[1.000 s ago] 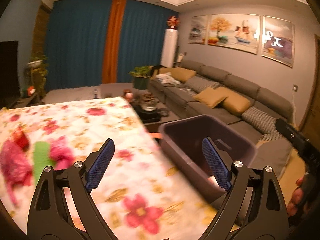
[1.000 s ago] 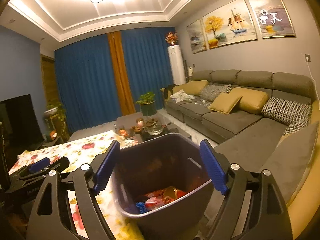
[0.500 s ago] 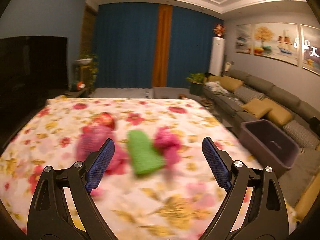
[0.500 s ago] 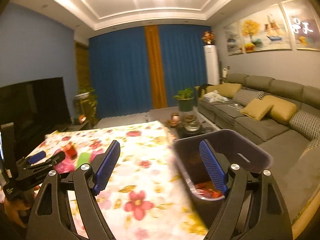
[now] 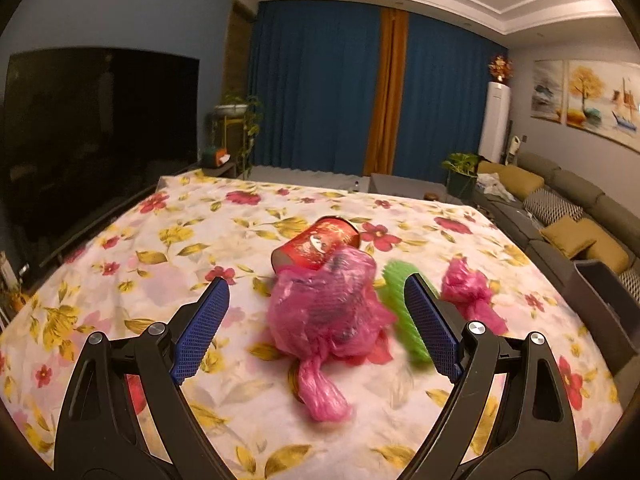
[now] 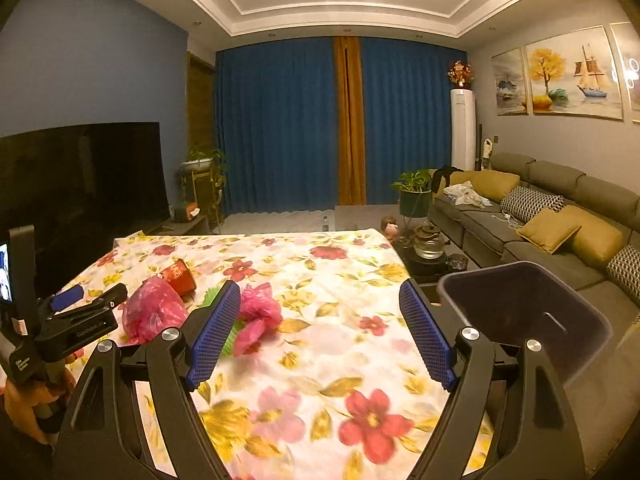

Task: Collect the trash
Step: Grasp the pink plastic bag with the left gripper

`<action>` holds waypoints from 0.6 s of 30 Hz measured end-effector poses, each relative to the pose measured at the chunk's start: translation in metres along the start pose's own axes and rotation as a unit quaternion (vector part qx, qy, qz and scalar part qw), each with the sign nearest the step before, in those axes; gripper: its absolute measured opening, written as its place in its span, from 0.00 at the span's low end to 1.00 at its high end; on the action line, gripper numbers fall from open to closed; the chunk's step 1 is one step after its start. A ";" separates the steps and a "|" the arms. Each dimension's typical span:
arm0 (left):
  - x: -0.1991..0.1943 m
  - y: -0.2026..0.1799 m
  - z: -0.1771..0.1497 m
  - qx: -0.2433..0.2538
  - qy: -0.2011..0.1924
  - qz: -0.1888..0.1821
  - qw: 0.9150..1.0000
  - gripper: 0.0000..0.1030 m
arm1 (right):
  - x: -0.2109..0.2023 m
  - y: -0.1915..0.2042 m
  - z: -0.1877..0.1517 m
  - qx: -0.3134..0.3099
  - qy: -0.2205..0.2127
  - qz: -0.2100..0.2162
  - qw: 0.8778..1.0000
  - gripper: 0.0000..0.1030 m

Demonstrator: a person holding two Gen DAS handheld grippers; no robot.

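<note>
On the floral tablecloth (image 5: 192,240) lies a large pink plastic bag (image 5: 326,312), with a red can (image 5: 316,244) on its side just behind it. A green ribbed piece (image 5: 400,304) and a smaller pink bag (image 5: 468,292) lie to its right. My left gripper (image 5: 316,324) is open, its blue pads wide apart in front of the large bag, not touching it. In the right wrist view my right gripper (image 6: 320,332) is open and empty over the tablecloth (image 6: 340,280); the large pink bag (image 6: 154,314), red can (image 6: 180,274) and small bag (image 6: 258,312) sit left of it.
A dark plastic bin (image 6: 524,312) stands off the table's right edge, also seen as the bin (image 5: 604,300) at the right. A grey sofa (image 6: 560,216) runs along the right wall, a dark TV (image 5: 96,140) on the left. A low tea table (image 6: 432,252) stands beyond.
Both views have swung left, away from the bin and sofa toward the table. The left gripper has closed in on the pink bag and red can. The right gripper no longer frames the bin.
</note>
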State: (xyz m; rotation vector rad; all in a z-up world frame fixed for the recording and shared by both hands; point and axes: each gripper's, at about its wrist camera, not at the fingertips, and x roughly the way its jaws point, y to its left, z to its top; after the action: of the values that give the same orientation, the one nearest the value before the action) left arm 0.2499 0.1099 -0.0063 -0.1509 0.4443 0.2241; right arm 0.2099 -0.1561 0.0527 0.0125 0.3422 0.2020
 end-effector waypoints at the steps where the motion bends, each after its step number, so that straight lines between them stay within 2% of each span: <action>1: 0.004 -0.001 0.001 -0.003 0.002 -0.002 1.000 0.85 | 0.002 0.003 0.000 0.000 0.001 0.001 1.000 0.77; 4: 0.016 -0.005 0.002 0.001 0.011 -0.006 1.000 0.83 | 0.013 0.009 0.002 -0.001 0.003 0.004 1.000 0.77; 9: 0.043 -0.010 -0.001 0.027 0.043 0.003 0.999 0.66 | 0.034 0.020 0.001 -0.010 0.013 0.003 1.000 0.77; 13: 0.062 -0.003 -0.005 0.013 0.086 -0.011 0.996 0.46 | 0.054 0.028 -0.001 -0.014 0.024 0.005 1.000 0.77; 15: 0.067 0.001 -0.007 0.002 0.098 -0.022 0.995 0.41 | 0.063 0.032 -0.003 -0.016 0.032 0.006 0.999 0.77; 17: 0.070 0.004 -0.009 -0.002 0.109 -0.032 0.994 0.23 | 0.075 0.036 -0.006 -0.017 0.044 0.008 0.999 0.77; 18: 0.072 0.006 -0.010 -0.005 0.114 -0.035 0.993 0.19 | 0.081 0.038 -0.007 -0.017 0.050 0.007 0.999 0.77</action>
State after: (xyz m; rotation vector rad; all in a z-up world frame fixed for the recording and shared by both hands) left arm 0.3074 0.1264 -0.0471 -0.2034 0.6633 0.1408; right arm 0.2752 -0.1026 0.0211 -0.0281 0.4386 0.2230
